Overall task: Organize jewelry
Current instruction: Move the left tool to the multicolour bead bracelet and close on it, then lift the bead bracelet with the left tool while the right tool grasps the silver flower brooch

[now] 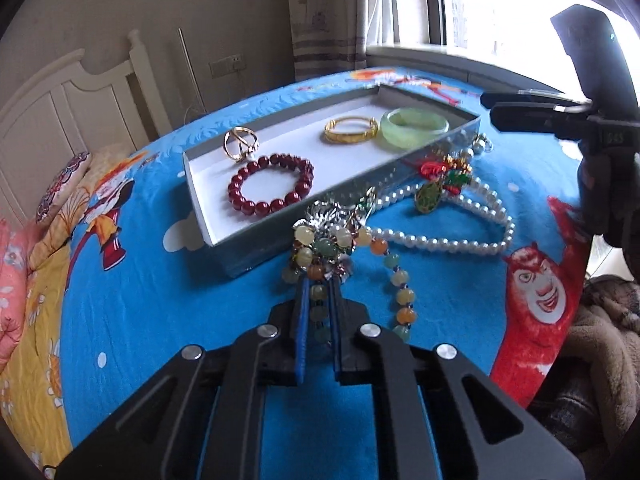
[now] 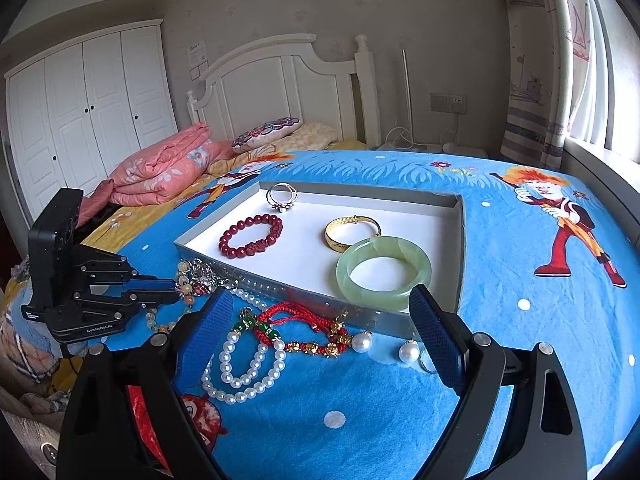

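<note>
Your left gripper (image 1: 320,276) is clamping its blue pads nearly together on a strand of round yellow, orange and pale green stone beads (image 1: 394,276), which is lying on the blue cartoon-print bedsheet (image 1: 160,300) just beside the near corner of the shallow grey tray with a white floor (image 1: 200,184). The strand is trailing down between your jaws and curving off to the right, and at its upper end it is bunching against a silver, glittery ornament (image 1: 326,210) that is touching the tray's wall.

Inside the tray, a dark red bead bracelet (image 1: 270,182) is lying near a gold-toned openwork ring piece (image 1: 240,144), with a gold bangle (image 1: 351,130) and a pale green jade bangle (image 1: 414,126) sitting side by side further along.

Outside the tray, a white pearl necklace (image 2: 244,368) is looping across the sheet, tangling with a red knotted cord carrying green and gold beads (image 2: 298,320). Two loose large pearls (image 2: 408,353) are resting near the tray's front wall.

You are holding your right gripper (image 2: 324,344) with its jaws standing wide apart above that pearl and cord cluster, gripping nothing.

Beyond the sheet, a folded pink quilt (image 2: 160,168) and a white headboard (image 2: 280,80) are standing behind.
</note>
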{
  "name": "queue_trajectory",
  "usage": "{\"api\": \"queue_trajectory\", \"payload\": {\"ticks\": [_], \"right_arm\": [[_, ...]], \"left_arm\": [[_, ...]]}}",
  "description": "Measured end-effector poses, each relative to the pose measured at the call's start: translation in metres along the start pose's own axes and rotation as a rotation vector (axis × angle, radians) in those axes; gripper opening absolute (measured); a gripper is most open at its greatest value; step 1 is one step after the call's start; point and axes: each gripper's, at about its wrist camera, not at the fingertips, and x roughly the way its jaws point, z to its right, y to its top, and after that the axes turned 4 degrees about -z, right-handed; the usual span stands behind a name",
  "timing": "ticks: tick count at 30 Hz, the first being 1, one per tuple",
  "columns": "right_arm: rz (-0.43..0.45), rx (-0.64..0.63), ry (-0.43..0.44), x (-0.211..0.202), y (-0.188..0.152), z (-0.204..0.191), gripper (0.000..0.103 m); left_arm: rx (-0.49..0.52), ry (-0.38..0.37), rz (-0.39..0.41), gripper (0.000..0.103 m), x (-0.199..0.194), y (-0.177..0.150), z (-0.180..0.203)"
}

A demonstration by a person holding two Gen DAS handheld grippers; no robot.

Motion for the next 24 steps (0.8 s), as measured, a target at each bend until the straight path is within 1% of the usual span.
{"api": "queue_trajectory", "payload": {"ticks": [1,4,6,9,11,13,15,17,19,20,22,24], "right_arm": [[0.005,-0.003,-0.002,-0.001,0.0,0.0,0.086],[0.023,-0.021,-0.029,-0.004,0.001,-0.005,0.086],[0.039,-0.038,-0.012,-0.007,0.001,-0.013,0.086],[0.04,-0.08,0.039,-0.006,0.004,-0.036,0.086],[0.003,-0.165,0.036,-0.001,0.007,-0.06,0.086],[-0.053,-0.242,0.022,0.008,0.01,-0.081,0.081],[-0.105,-0.328,0.029,0.019,0.009,-0.102,0.078],[-0.151,-0.41,0.021,0.031,0.008,-0.118,0.075],[-0.183,-0.479,0.011,0.042,0.008,-0.129,0.067],[-0.205,-0.511,0.028,0.048,0.01,-0.133,0.065],[-0.236,-0.558,0.051,0.057,0.012,-0.139,0.056],[-0.266,-0.603,0.067,0.066,0.016,-0.145,0.052]], "left_arm": [[-0.025,-0.017,0.018,0.009,-0.004,-0.001,-0.005],[-0.161,-0.102,0.101,0.009,-0.017,-0.003,-0.033],[-0.24,-0.159,0.166,0.009,-0.027,-0.007,-0.049],[-0.316,-0.175,0.216,0.009,-0.034,-0.008,-0.063],[-0.35,-0.183,0.242,0.009,-0.038,-0.008,-0.069],[-0.392,-0.213,0.269,0.009,-0.041,-0.01,-0.079],[-0.436,-0.219,0.288,0.009,-0.044,-0.013,-0.087],[-0.46,-0.223,0.299,0.009,-0.047,-0.015,-0.091],[-0.461,-0.221,0.302,0.009,-0.047,-0.015,-0.092],[-0.454,-0.22,0.298,0.009,-0.047,-0.015,-0.09],[-0.43,-0.206,0.284,0.009,-0.045,-0.013,-0.085],[-0.409,-0.196,0.274,0.009,-0.044,-0.012,-0.08]]}}
